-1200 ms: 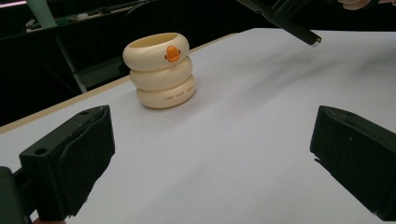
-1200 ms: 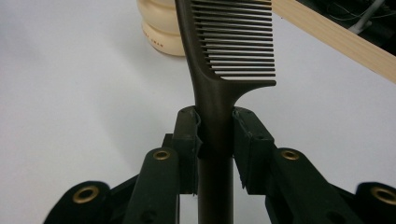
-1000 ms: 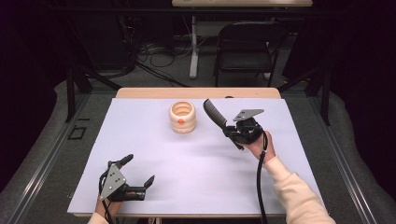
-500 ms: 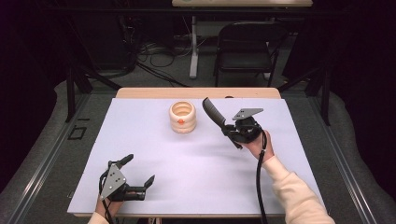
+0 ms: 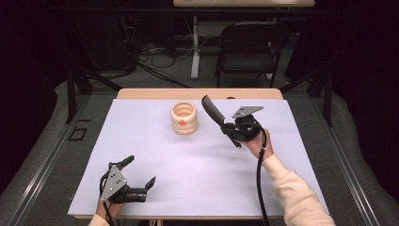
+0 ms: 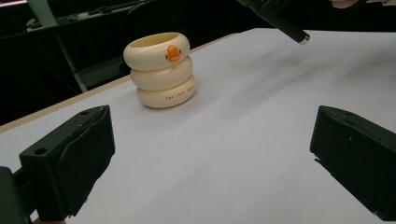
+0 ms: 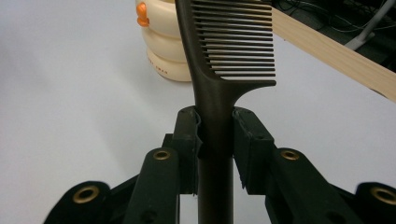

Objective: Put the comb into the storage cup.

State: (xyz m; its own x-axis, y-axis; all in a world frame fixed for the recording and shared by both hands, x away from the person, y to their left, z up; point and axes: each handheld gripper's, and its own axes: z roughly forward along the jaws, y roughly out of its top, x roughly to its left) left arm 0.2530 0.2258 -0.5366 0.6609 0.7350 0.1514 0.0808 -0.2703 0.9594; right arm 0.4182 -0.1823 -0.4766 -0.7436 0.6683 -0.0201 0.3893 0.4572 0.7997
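Observation:
A cream ribbed cup (image 5: 184, 117) with an orange duck mark stands upright at the back middle of the white table; it is also the cup (image 6: 161, 70) ahead in the left gripper view and the cup (image 7: 163, 39) behind the comb in the right gripper view. My right gripper (image 5: 230, 128) is shut on the handle of a dark brown comb (image 5: 214, 112), held above the table just right of the cup. The comb (image 7: 233, 51) rises between the jaws, teeth to the right. My left gripper (image 5: 139, 172) rests open near the front left edge, with nothing between its jaws.
The white sheet (image 5: 197, 179) covers a wooden table whose far edge (image 5: 150, 93) shows behind the cup. A black folding chair (image 5: 247, 47) and floor cables lie beyond the table. A person's sleeve (image 5: 296, 193) reaches in from the front right.

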